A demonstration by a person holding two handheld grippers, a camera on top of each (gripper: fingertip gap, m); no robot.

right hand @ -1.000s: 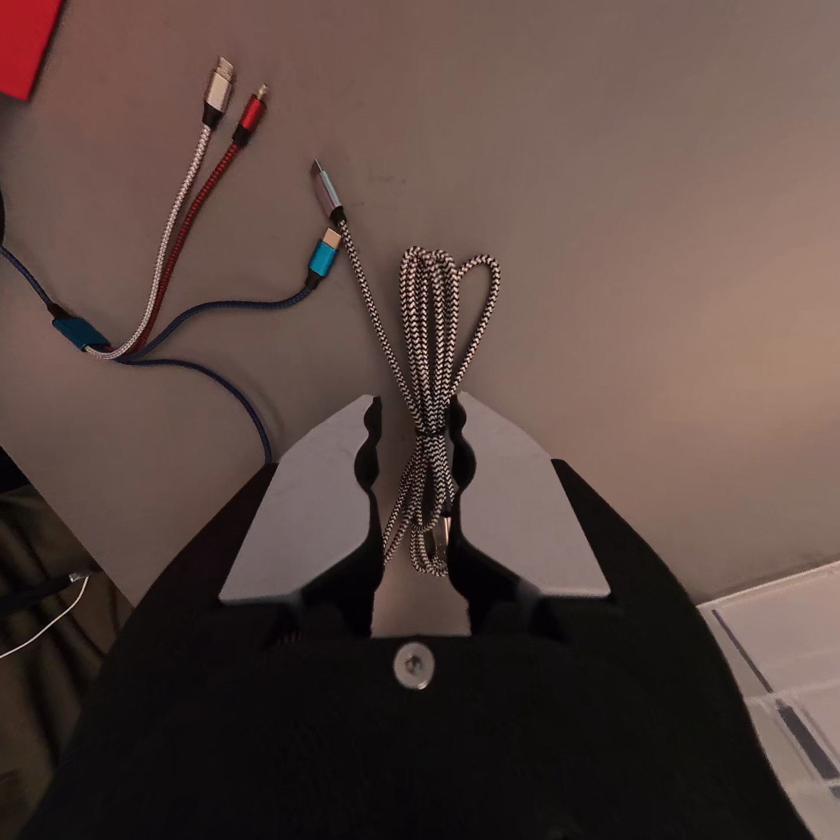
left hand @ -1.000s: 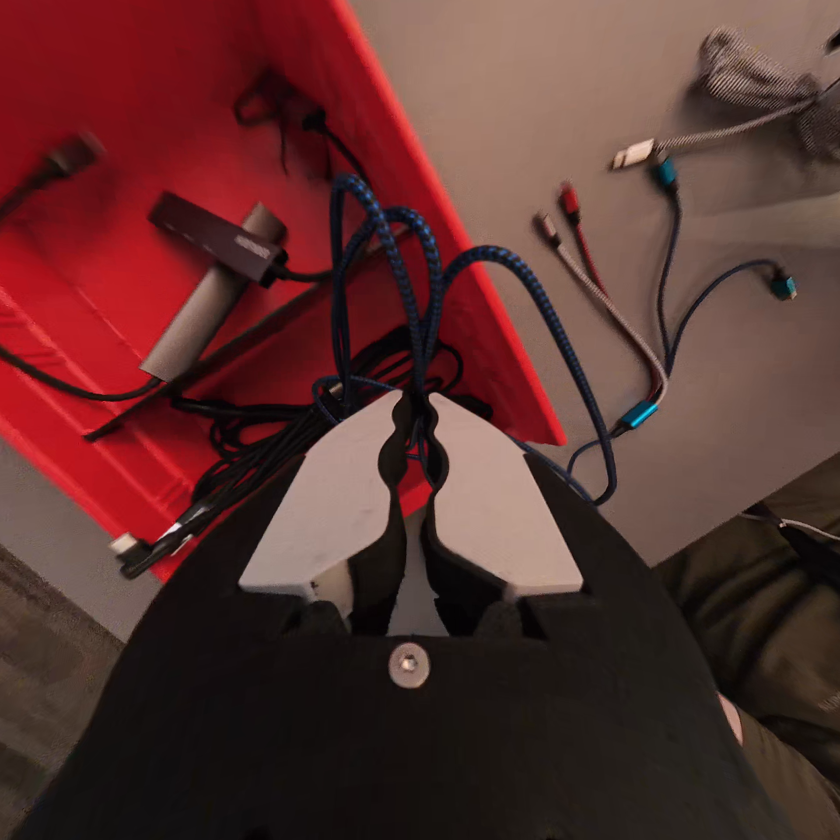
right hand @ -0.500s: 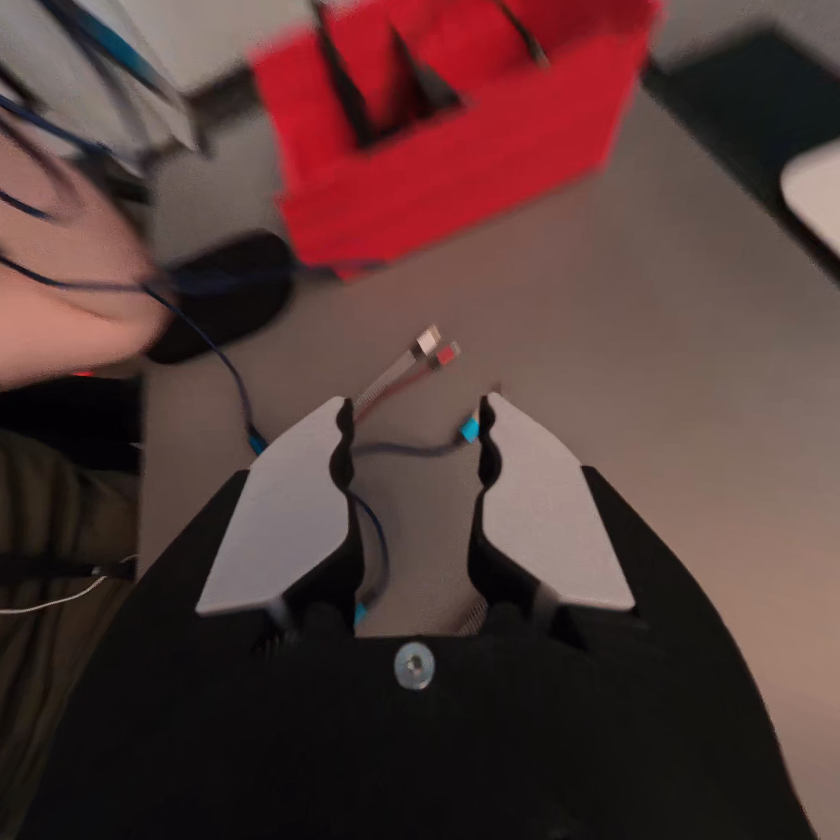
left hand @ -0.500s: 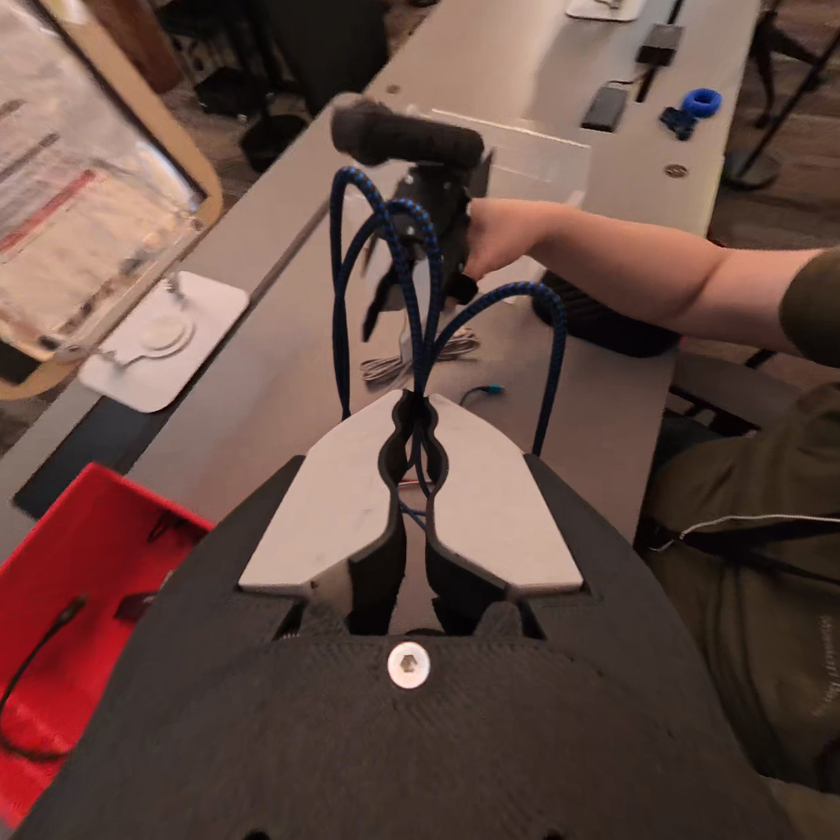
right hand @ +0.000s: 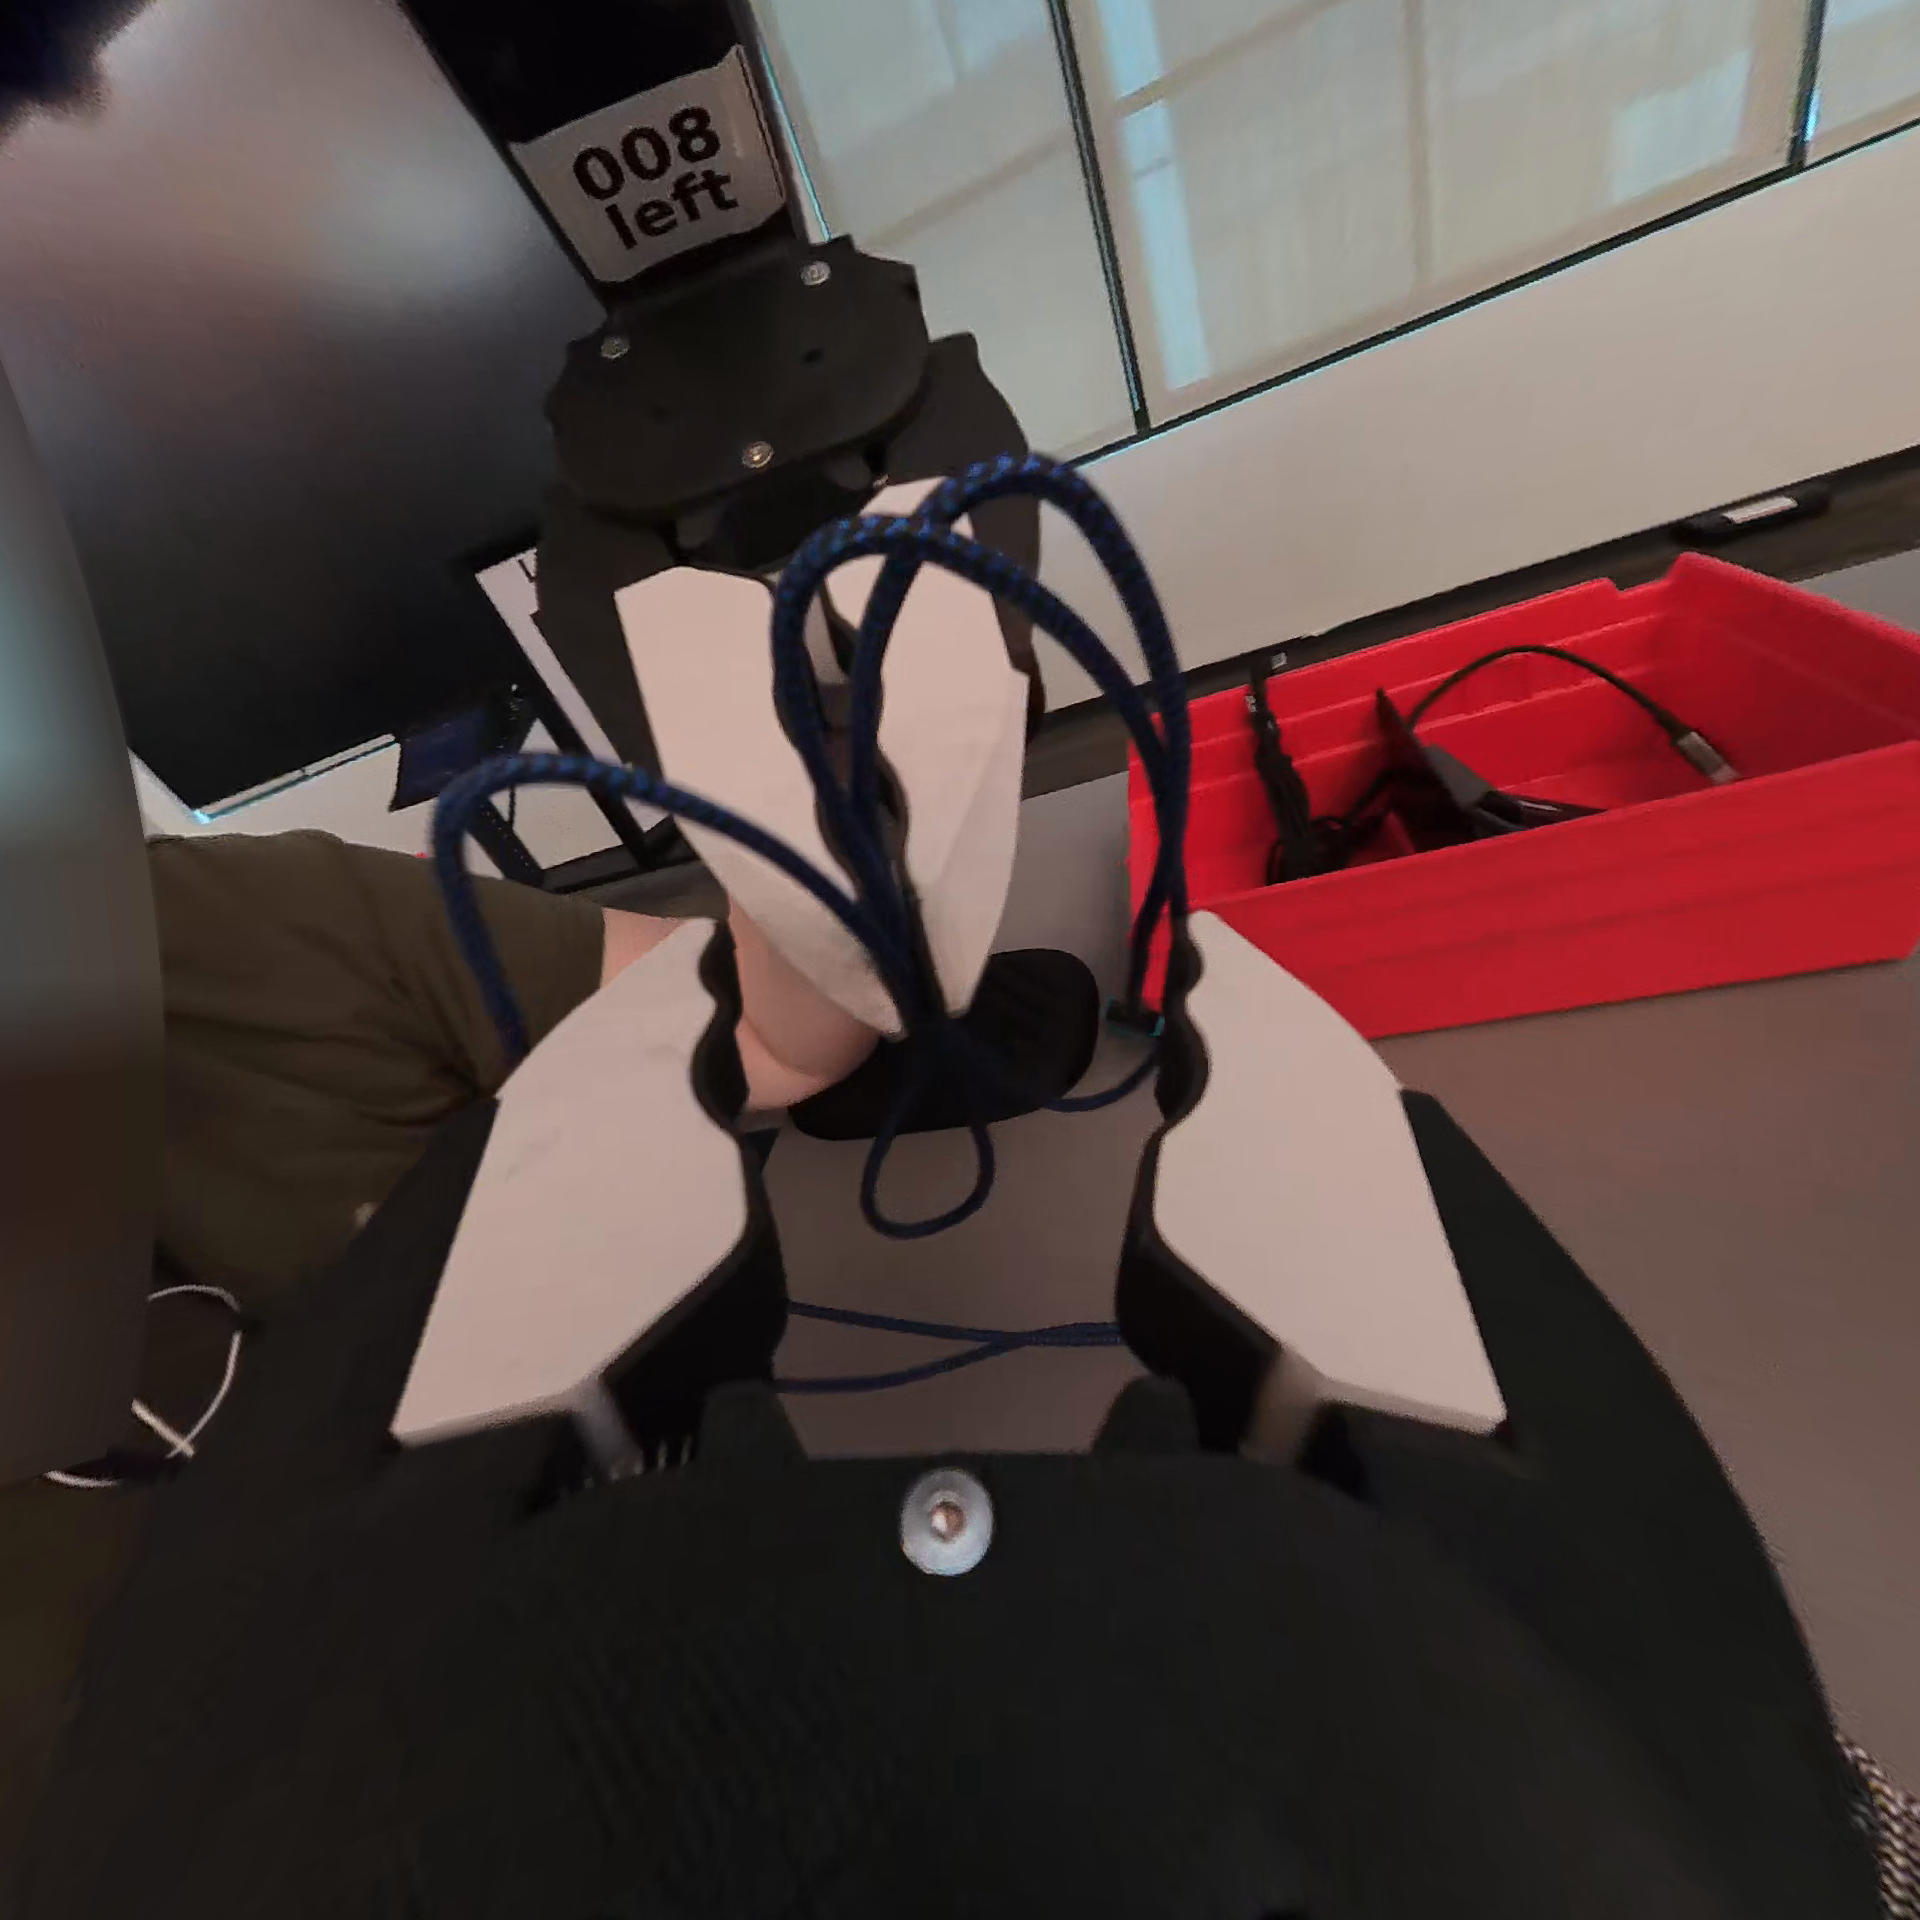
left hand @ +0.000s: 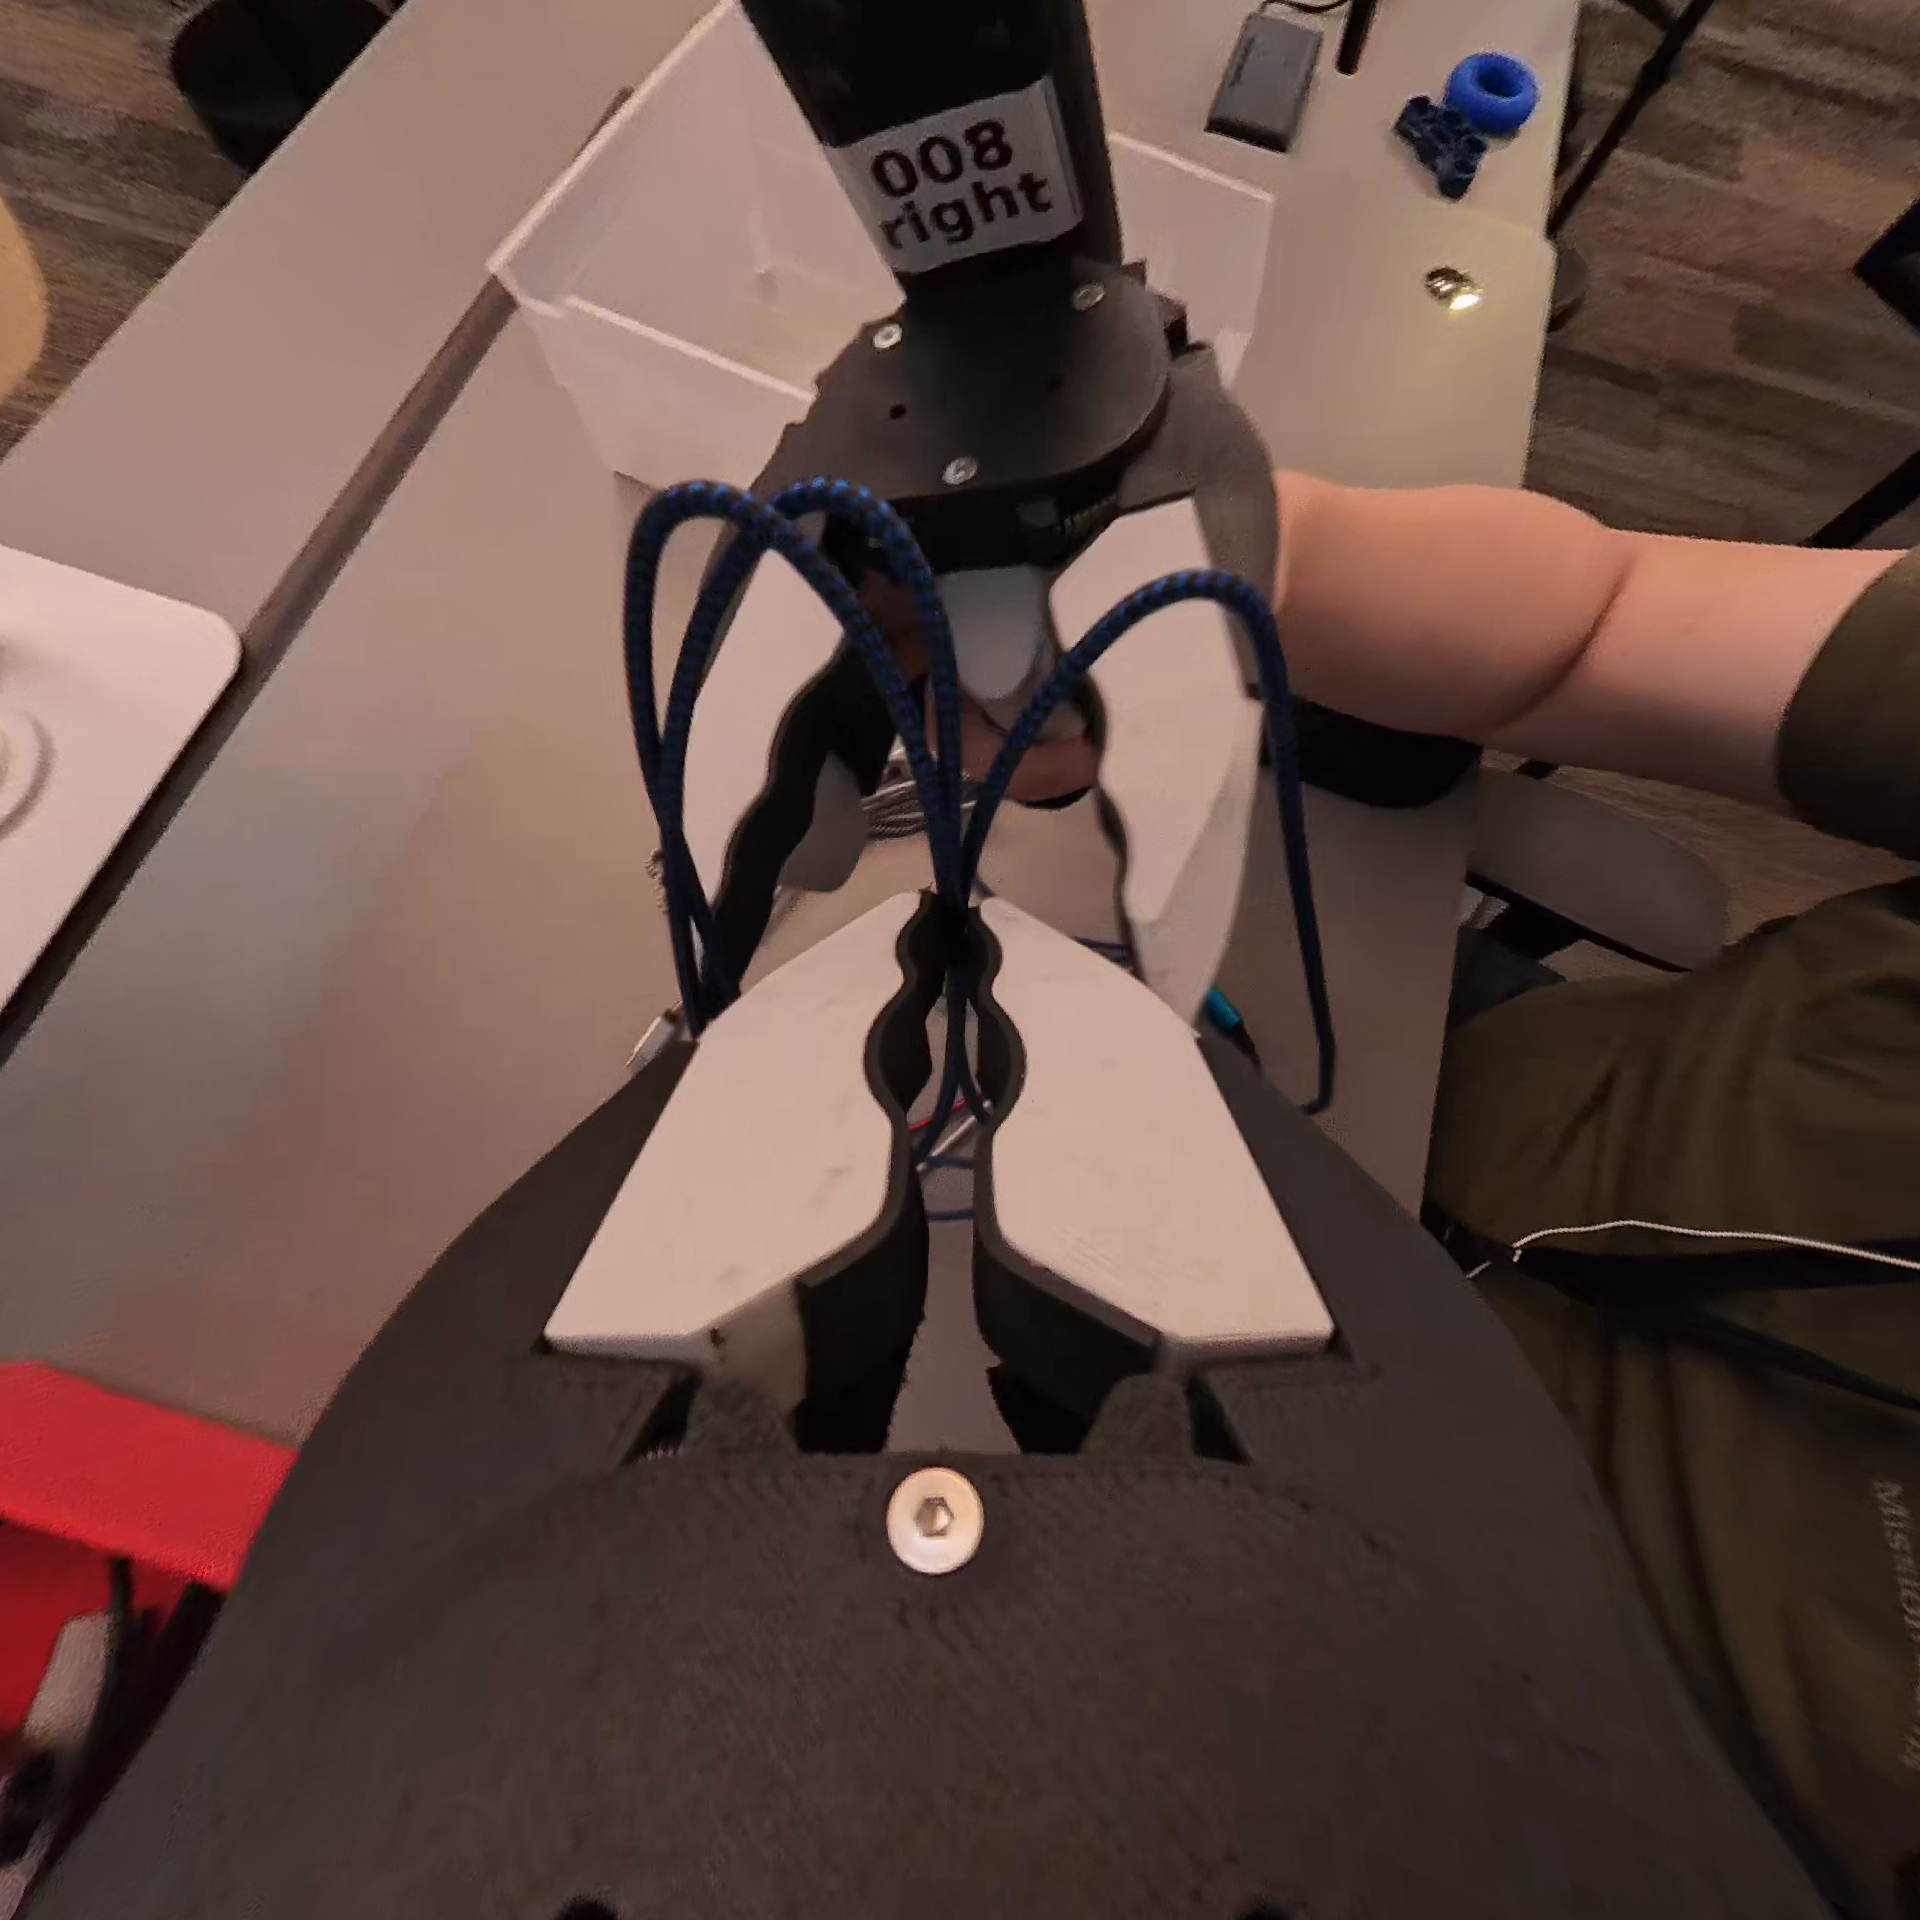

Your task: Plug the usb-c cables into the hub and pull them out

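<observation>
With the left gripper (left hand: 951, 914) clamped on the blue braided cable (left hand: 914, 665), the right gripper (right hand: 951, 997), fingers apart, should close on one loop only, I'd say.

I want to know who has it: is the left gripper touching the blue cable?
Touching. In the left wrist view the left gripper has its tips shut on the blue braided cable, whose strands pass between them with no gap, loops standing above.

Each handheld black textured gripper (left hand: 951, 914) carries pale grey wedge-shaped fingers (left hand: 769, 1143) with wavy black inner edges (one silver hex screw (left hand: 933, 1523) at lower centre); olive-green short sleeve (left hand: 1860, 686), right edge.
</observation>
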